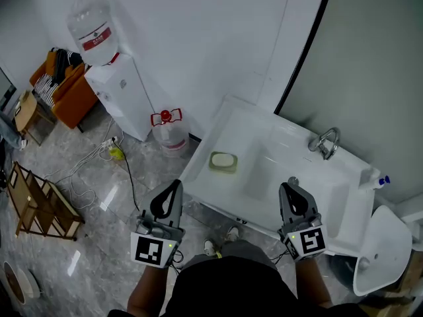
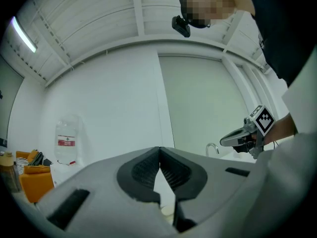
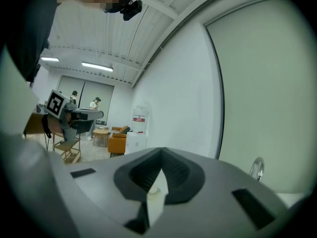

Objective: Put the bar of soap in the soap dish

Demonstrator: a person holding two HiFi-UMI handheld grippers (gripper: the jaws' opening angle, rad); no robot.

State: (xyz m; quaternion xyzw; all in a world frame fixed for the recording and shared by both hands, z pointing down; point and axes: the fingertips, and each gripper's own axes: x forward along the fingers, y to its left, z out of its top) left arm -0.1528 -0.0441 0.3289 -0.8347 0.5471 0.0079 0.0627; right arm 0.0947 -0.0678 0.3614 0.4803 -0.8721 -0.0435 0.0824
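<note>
A green soap dish [image 1: 223, 162] sits on the left part of the white sink [image 1: 264, 177], and a pale bar of soap [image 1: 224, 159] lies in it. My left gripper [image 1: 175, 185] hovers in front of the sink's left corner, shut and holding nothing. My right gripper [image 1: 291, 185] hangs over the sink's front edge, also shut and holding nothing. In the left gripper view the jaws [image 2: 159, 150] meet at their tip, and the right gripper [image 2: 237, 139] shows at the right. In the right gripper view the jaws [image 3: 161, 151] meet too, with the left gripper [image 3: 86, 115] off to the left.
A chrome tap [image 1: 325, 142] stands at the sink's back, with a spray bottle [image 1: 375, 179] at its right end. Left of the sink are a water dispenser [image 1: 122, 91], a spare water jug [image 1: 169, 134], cables, an orange sofa [image 1: 69, 98] and a wooden rack [image 1: 36, 200].
</note>
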